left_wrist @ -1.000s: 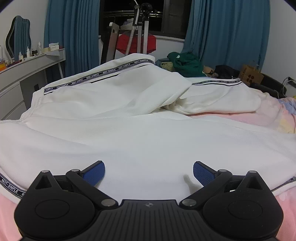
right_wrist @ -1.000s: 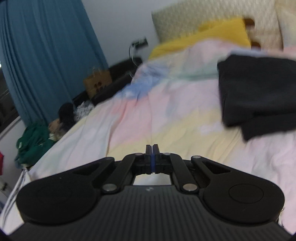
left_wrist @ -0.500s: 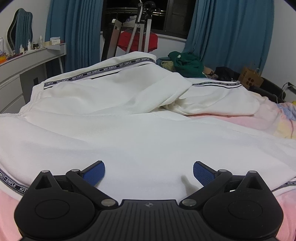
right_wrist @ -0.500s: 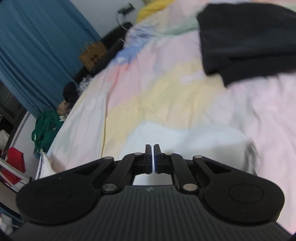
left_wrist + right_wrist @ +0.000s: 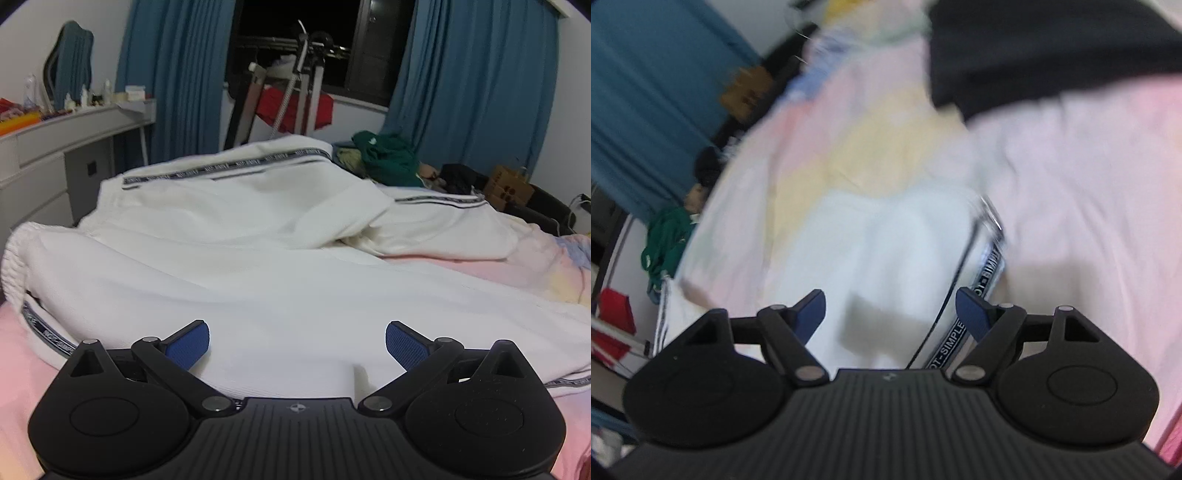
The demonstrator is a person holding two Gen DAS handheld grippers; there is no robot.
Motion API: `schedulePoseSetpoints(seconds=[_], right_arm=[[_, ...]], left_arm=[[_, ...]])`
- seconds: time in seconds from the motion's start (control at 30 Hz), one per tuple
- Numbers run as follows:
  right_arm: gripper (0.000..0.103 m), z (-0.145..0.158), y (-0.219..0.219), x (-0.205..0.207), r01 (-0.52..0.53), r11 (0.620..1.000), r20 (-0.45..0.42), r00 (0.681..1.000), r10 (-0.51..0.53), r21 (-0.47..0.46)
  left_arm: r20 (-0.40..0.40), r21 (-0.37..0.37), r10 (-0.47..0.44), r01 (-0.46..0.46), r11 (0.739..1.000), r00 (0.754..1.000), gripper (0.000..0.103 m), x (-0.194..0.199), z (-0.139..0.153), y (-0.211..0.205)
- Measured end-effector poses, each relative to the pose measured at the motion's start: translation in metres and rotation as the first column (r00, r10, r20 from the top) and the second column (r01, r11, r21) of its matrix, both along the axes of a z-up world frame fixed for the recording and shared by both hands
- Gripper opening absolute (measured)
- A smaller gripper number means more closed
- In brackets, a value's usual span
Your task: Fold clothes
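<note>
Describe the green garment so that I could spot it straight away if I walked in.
Start at the dark window between the blue curtains. Below its right side, past the far edge of the bed where the white trousers lie spread, sits a crumpled green garment. It is the only deep green thing there, bunched in a heap.

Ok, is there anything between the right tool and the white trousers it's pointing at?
Nothing visible. The right tool has just been opening, nothing between its jaws, and the white trousers with the lettered side stripe lie directly ahead on the pastel bedsheet.
</note>
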State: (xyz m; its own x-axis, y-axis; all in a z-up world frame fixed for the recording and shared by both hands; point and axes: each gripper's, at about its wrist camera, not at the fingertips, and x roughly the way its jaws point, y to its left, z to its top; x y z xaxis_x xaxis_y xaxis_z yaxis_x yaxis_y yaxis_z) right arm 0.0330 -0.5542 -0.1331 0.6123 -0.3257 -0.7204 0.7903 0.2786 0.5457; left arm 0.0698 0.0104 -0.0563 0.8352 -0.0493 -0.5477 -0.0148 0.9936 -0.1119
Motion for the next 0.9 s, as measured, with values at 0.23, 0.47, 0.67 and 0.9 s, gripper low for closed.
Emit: schedulePoseSetpoints(seconds=[0.23,0.47,0.67,0.9], right_arm=[[0.081,-0.030,-0.017,0.005,-0.063,0.991,0.082,0.995,0.054,0.115],[0.008,-0.037,-0.013,0.017,-0.120,0.982,0.130,0.986,0.101,0.149],[0.006,-0.011,-0.007,0.016,-0.100,0.994,0.063,0.993,0.103,-0.041],[0.008,-0.022,-0.016,0.010,-0.063,0.998,0.053,0.997,0.062,0.024]], left_arm=[[0.003,0.025,0.017,-0.017,1.000,1.000,0.103,-0.002,0.001,-0.002],[-0.023,0.026,0.029,-0.029,0.999,0.999,0.103,0.000,-0.004,0.001],[-0.024,0.017,0.037,-0.037,0.999,0.999,0.103,-0.001,-0.003,0.005],[-0.018,0.015,0.031,-0.031,0.999,0.999,0.103,-0.002,-0.001,0.005]])
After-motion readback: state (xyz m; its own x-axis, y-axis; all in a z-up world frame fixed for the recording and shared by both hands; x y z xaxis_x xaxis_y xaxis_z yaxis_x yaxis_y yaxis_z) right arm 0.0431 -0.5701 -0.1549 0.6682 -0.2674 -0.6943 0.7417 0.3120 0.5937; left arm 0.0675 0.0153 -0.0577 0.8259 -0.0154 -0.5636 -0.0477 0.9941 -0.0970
